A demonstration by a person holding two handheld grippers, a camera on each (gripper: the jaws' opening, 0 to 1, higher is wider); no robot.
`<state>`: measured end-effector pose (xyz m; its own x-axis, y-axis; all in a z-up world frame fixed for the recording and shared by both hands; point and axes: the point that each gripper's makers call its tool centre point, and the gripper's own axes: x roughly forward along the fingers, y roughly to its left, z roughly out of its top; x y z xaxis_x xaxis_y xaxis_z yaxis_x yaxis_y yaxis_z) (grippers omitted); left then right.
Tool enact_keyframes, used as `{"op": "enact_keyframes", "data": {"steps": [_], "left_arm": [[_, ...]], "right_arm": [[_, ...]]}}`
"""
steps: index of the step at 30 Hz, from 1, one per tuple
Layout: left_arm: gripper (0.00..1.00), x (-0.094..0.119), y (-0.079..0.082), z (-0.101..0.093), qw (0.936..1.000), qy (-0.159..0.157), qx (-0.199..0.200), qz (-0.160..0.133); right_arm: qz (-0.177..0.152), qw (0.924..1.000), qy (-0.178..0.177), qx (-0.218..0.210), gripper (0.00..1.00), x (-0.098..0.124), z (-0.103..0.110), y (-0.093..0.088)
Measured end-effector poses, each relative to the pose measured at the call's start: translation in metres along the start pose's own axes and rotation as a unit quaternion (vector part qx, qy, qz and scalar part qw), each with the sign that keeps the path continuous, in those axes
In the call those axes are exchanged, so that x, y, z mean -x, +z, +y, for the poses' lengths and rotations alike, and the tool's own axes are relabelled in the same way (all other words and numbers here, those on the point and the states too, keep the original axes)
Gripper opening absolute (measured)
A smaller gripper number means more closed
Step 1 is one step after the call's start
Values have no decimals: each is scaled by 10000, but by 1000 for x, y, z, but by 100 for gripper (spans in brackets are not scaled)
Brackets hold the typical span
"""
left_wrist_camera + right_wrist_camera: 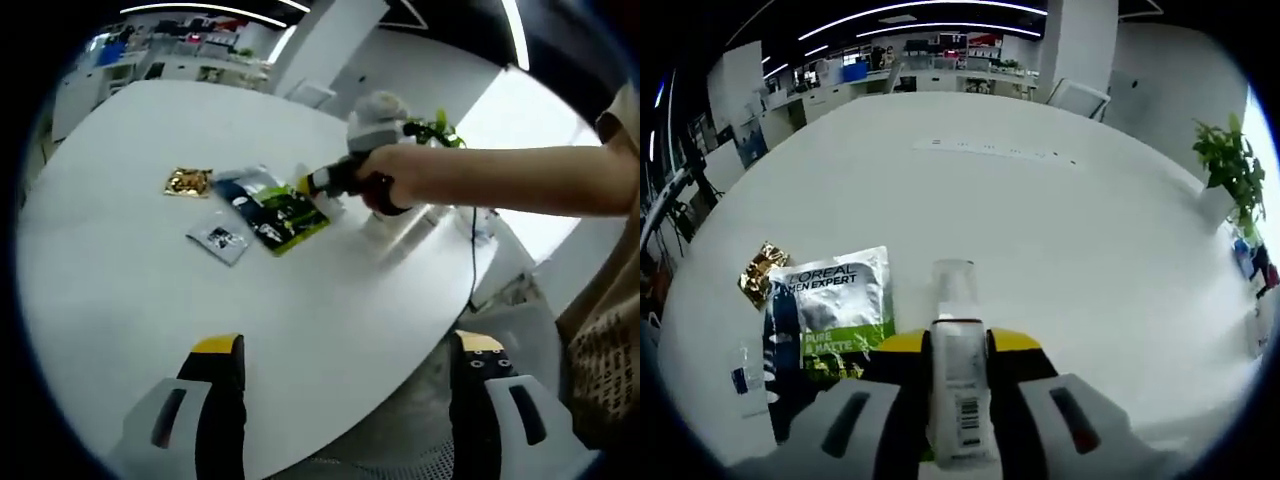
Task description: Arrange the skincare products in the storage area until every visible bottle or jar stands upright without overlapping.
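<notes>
Right gripper (958, 345) is what I'm working with: its jaws are clamped on a slim white pump bottle (958, 375), whose long axis runs forward along them, cap pointing away over the white table (1060, 230). I judge it needs tipping upright beside the sachets (835, 300). Left gripper (345, 352) hangs with jaws apart, further off.
</notes>
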<state>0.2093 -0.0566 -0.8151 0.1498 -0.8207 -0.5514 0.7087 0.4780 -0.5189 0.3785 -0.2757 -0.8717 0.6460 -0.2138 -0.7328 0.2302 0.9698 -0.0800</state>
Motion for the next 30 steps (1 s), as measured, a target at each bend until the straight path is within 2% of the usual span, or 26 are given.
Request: {"op": "enact_keyframes", "data": {"steps": [6, 12, 22, 30], "left_arm": [[80, 5, 4, 0, 9998, 56, 35, -166], [80, 13, 9, -10, 9997, 67, -46, -251], [79, 23, 9, -18, 9992, 125, -119, -362], [79, 29, 14, -35, 9988, 39, -268, -418]], "right_arm": [[-117, 9995, 68, 300, 21, 2, 4, 1], [32, 9992, 51, 388, 21, 6, 8, -2], [-214, 9984, 258, 457, 21, 33, 10, 5], [-266, 9973, 649, -207, 21, 59, 20, -10]]}}
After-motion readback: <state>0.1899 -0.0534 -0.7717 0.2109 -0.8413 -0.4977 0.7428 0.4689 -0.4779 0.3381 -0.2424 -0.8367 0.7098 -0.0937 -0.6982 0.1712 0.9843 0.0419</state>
